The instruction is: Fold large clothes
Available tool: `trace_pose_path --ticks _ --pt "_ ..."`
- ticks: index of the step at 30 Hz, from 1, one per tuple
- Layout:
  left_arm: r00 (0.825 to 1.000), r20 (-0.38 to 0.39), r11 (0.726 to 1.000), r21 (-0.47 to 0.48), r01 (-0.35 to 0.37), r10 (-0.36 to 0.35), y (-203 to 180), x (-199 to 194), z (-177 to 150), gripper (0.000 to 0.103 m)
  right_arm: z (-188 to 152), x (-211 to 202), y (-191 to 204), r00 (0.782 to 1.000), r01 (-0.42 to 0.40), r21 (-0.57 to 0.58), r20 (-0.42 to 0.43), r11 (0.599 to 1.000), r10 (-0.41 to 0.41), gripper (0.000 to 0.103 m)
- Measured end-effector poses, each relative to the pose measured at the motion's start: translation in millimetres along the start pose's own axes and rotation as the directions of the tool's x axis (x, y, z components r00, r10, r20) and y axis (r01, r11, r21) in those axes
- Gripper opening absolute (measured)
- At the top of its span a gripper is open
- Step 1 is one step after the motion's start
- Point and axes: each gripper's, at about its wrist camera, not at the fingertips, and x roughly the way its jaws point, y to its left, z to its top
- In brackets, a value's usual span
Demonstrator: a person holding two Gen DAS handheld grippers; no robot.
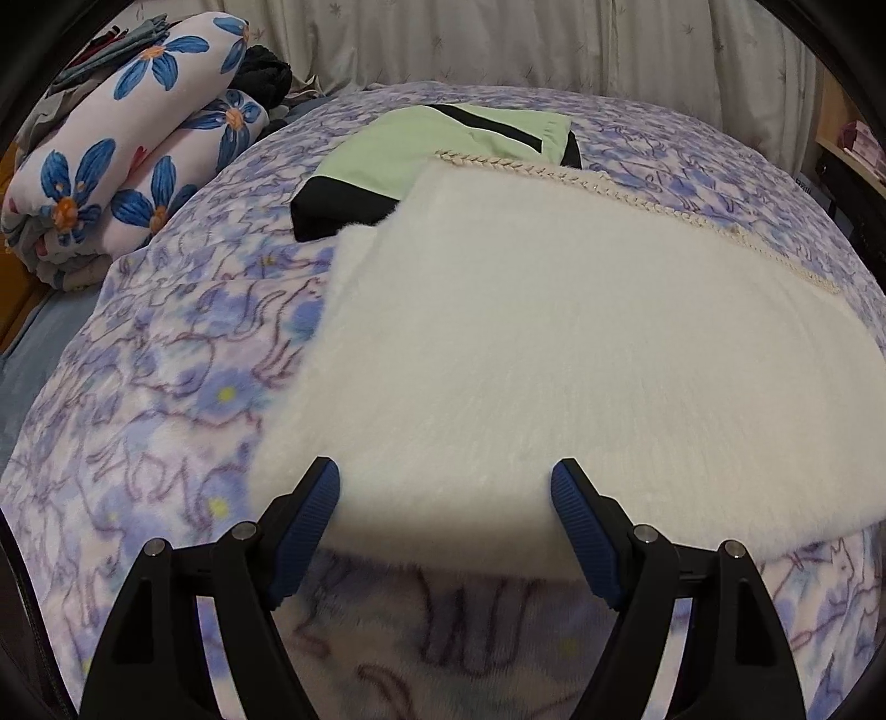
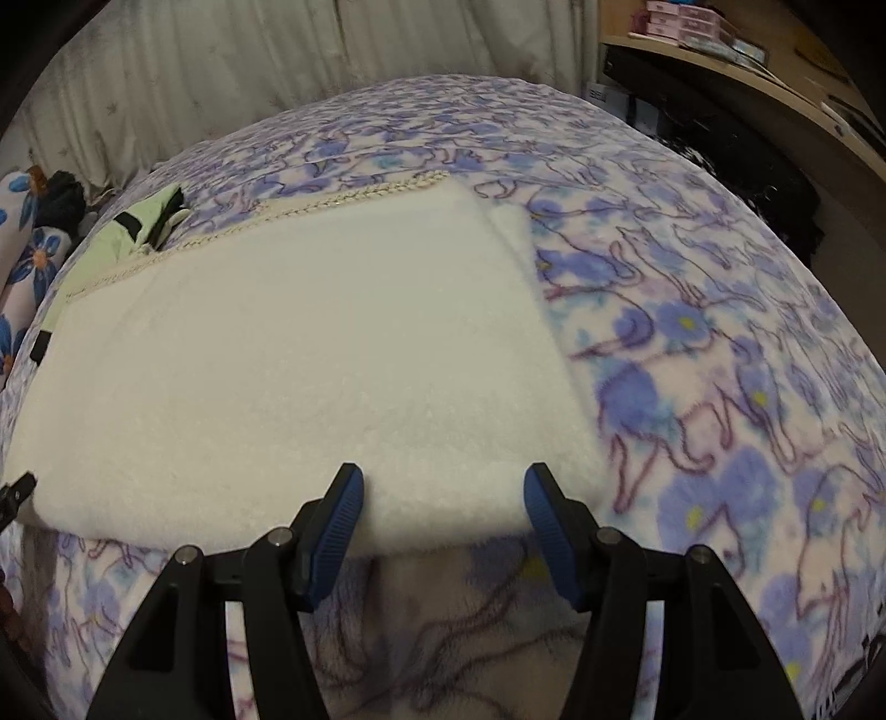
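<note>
A white fluffy garment [image 1: 554,343] lies folded flat on the bed, with a braided cream trim [image 1: 559,174] along its far edge. My left gripper [image 1: 446,471] stands open at the garment's near edge, towards its left corner; the blue pads [image 1: 315,515] sit on either side of the edge without pressing it. In the right wrist view the same white garment [image 2: 310,354] fills the middle. My right gripper [image 2: 444,473] is open over the near edge, close to the right corner, its pads [image 2: 338,526] apart from the fabric.
A purple-and-blue flowered blanket [image 1: 166,387] covers the bed. A folded green and black garment [image 1: 421,149] lies behind the white one. Rolled floral quilts [image 1: 122,155] are stacked at the far left. Curtains [image 1: 498,39] hang behind. A wooden shelf [image 2: 747,72] stands at the right.
</note>
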Motion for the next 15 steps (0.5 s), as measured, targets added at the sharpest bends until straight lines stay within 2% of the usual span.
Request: trace_pose_path --ticks 3,5,7,10,15 --pt "0.999 -0.033 1.0 -0.008 0.007 -0.007 3.1 -9.2 -5.0 0.078 -7.9 -11.8 2.5 1.0 -0.02 0.022 -0.009 1.0 0.02 0.061" --pt "0.998 -0.059 0.999 -0.028 0.035 -0.036 6.4 -15.3 -8.9 0.079 -14.1 -22.6 9.8 0.999 -0.043 0.016 0.003 0.999 0.043 0.061" --pt "0.994 -0.091 0.997 -0.051 0.06 -0.065 9.8 -19.1 -12.5 0.087 -19.5 -33.1 17.1 0.998 -0.059 0.002 0.015 0.998 0.059 0.061" --pt "0.983 -0.135 0.99 -0.085 0.114 -0.125 13.2 -27.5 -18.2 0.087 -27.2 -48.1 26.9 0.994 -0.104 -0.006 0.026 0.995 0.104 0.061" --pt "0.981 -0.111 0.985 -0.093 0.149 -0.159 14.2 -52.2 -26.0 0.087 -37.4 -69.8 45.8 0.989 -0.143 -0.054 0.041 0.988 0.145 0.061"
